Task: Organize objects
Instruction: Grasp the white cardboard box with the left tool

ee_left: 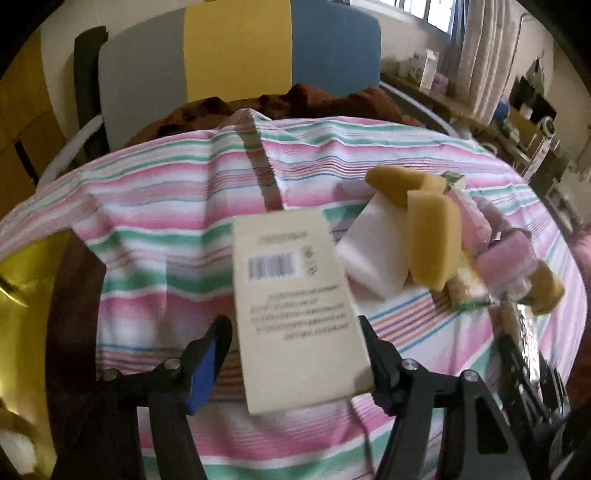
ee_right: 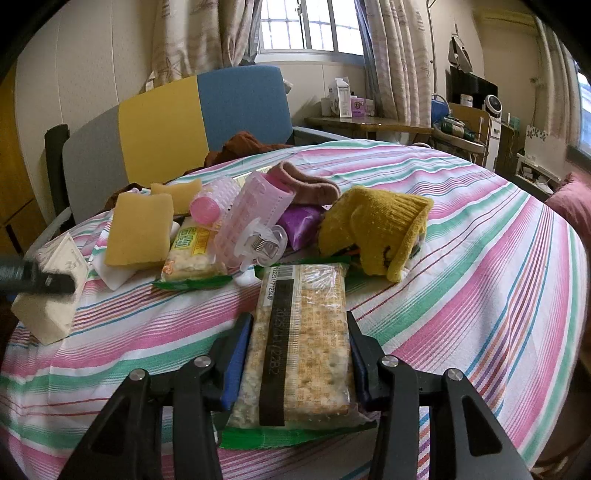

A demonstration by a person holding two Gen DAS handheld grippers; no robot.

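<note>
Daylit window (ee_right: 310, 27), curtains (ee_right: 395, 59), tricolour chair (ee_right: 166, 129).

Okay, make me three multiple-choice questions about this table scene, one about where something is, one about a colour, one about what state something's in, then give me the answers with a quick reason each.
1. Where is the yellow knit glove relative to the pile of sponges and pink hair rollers, in the right wrist view?
A. On its right side
B. Under the table
C. On the chair

2. What colours is the chair back?
A. Red and black
B. Grey, yellow and blue
C. All white

3. What is the right gripper doing?
A. Hanging open over bare cloth
B. Clamped on a cracker packet
C. Holding a sponge

Answers: 1 A, the glove lies on the striped cloth right of the rollers. 2 B, three panels show side by side. 3 B, the cracker packet sits pressed between both fingers.
</note>
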